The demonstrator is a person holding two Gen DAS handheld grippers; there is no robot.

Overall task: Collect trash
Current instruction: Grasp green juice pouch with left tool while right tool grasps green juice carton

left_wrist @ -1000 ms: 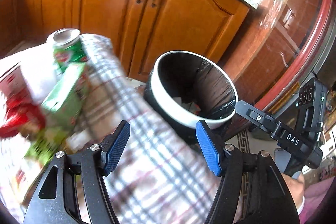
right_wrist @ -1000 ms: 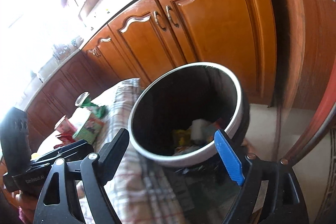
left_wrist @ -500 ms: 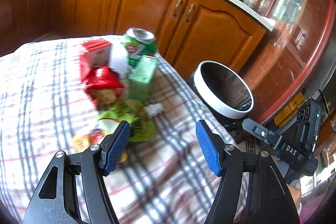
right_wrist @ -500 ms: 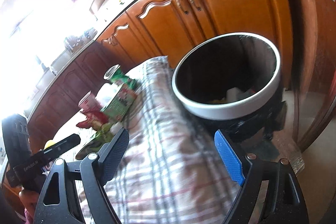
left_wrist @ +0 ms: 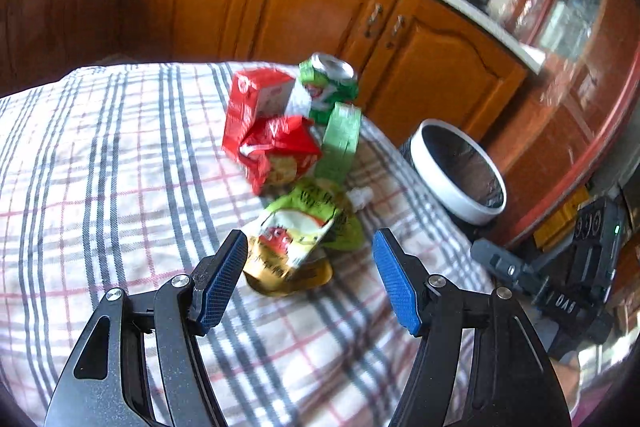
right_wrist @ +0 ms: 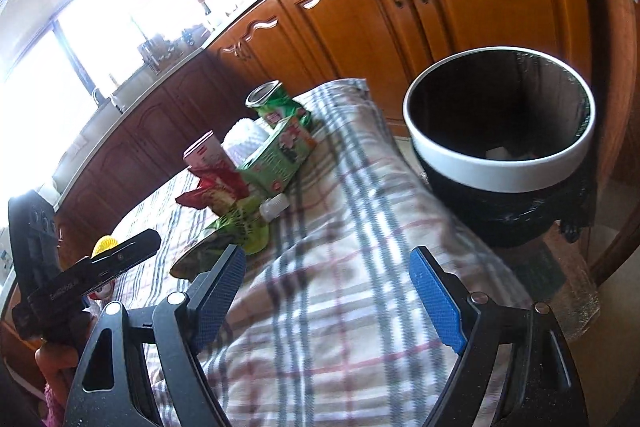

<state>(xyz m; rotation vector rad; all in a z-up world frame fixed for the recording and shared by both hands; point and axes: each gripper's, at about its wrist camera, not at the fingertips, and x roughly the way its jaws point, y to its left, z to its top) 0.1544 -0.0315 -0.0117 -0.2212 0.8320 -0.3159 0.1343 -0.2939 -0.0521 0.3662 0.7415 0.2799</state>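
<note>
Checked tablecloth (left_wrist: 120, 167) | blurred trash pile (left_wrist: 296, 155) | bin (right_wrist: 500, 163) contents mostly hidden | both grippers' fingers spread, empty

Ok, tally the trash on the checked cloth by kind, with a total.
Cans: 1, the green can
Cartons: 2, the red carton and the green carton
Wrappers and pouches: 2, the red wrapper and the green-yellow pouch
Total: 5

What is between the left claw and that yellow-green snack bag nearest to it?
Nothing visible. The left gripper is open above the checked tablecloth, and the snack bag lies just ahead of its fingertips. The rest of the trash sits behind the bag.
</note>
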